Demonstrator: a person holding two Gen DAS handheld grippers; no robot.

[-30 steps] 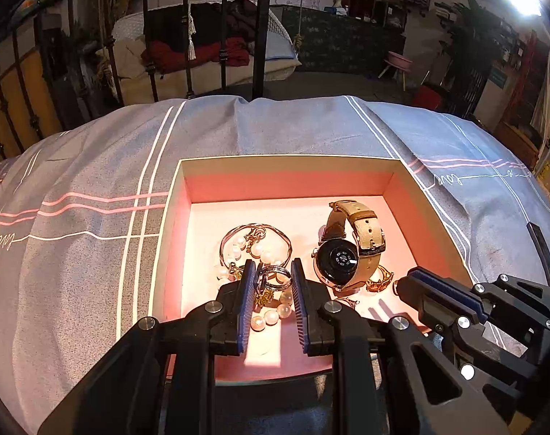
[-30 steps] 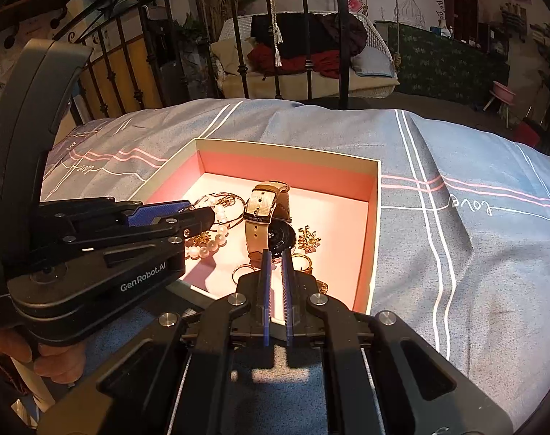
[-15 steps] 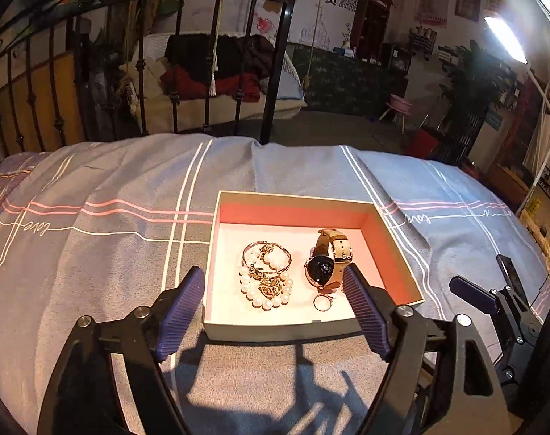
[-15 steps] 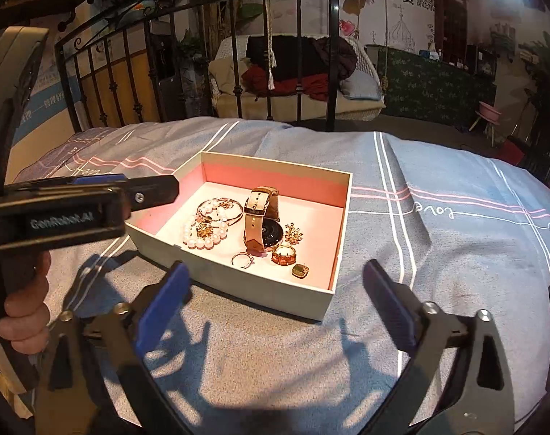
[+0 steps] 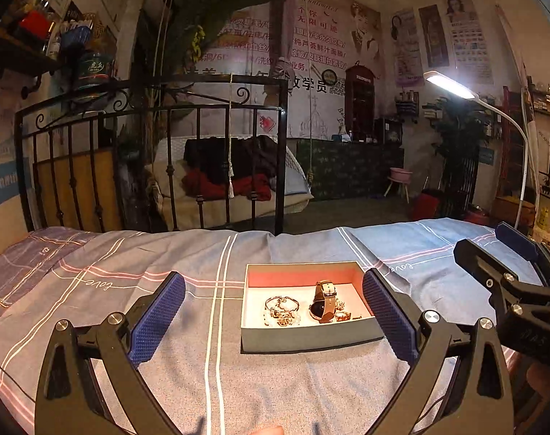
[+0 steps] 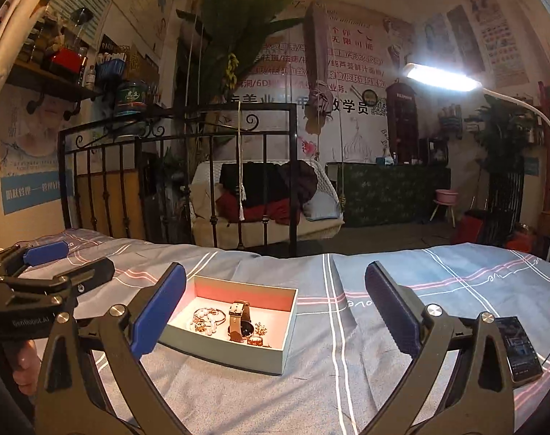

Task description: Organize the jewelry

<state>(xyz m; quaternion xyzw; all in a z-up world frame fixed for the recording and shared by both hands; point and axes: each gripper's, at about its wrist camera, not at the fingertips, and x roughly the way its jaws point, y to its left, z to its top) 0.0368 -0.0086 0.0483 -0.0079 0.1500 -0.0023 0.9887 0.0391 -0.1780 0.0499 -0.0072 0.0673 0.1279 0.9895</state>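
An open box [image 5: 307, 339] with a pink lining sits on the striped bedspread; it also shows in the right wrist view [image 6: 235, 357]. Inside lie a tan-strap watch [image 5: 324, 302], a pearl bracelet with bangles [image 5: 280, 310] and small gold rings [image 5: 344, 315]. The watch [image 6: 238, 320], the bracelets [image 6: 206, 319] and small gold pieces [image 6: 257, 333] show in the right wrist view too. My left gripper [image 5: 273, 313] is wide open and empty, raised above the bed before the box. My right gripper [image 6: 275, 311] is wide open and empty, to the box's right.
A black iron bed rail [image 5: 159, 166] stands behind the bed. A phone [image 6: 519, 348] lies on the bedspread at the right. A white floor lamp [image 5: 452, 87] shines at the right. The other gripper shows at the right edge [image 5: 510, 286] and at the left edge [image 6: 39, 290].
Both grippers have opened wide from near shut and pulled back and up, away from the box. The jewelry stays in the box.
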